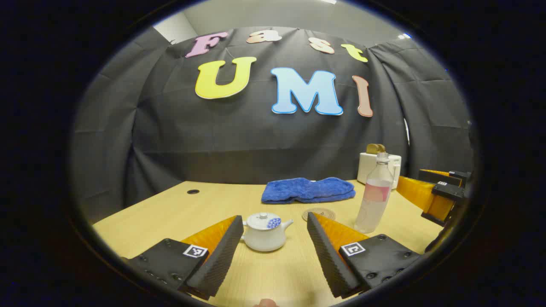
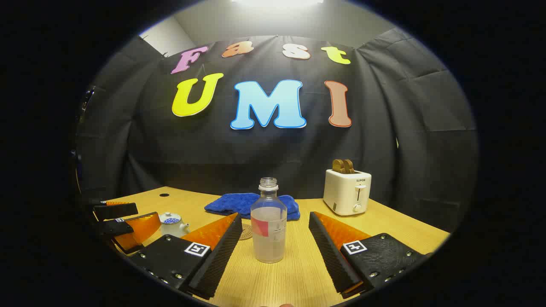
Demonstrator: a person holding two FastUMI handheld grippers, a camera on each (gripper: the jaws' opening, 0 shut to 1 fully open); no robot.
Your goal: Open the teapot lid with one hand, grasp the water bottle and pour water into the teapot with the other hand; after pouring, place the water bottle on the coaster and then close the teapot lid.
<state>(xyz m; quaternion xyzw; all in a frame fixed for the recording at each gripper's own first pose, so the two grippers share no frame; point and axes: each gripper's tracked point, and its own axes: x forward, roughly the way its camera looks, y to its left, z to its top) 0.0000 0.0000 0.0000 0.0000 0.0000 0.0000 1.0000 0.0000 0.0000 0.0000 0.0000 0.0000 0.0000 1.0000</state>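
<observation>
Two grippers: both stood with fingers spread wide, holding nothing.
Left gripper view: the left gripper (image 1: pixel 275 228) was low over the table (image 1: pixel 170 213) — the teapot (image 1: pixel 265 233) sat between its fingertips, untouched, its lid (image 1: pixel 264 220) on.
Beyond it: the coaster (image 1: pixel 319 212), then the water bottle (image 1: pixel 374 194) upright at the right; a blue towel (image 1: pixel 308 189) and a toaster (image 1: pixel 369 166) were behind.
Right gripper view: the right gripper (image 2: pixel 275 224) faced the uncapped bottle (image 2: pixel 268 226) — it stood between the fingers, apart from both.
</observation>
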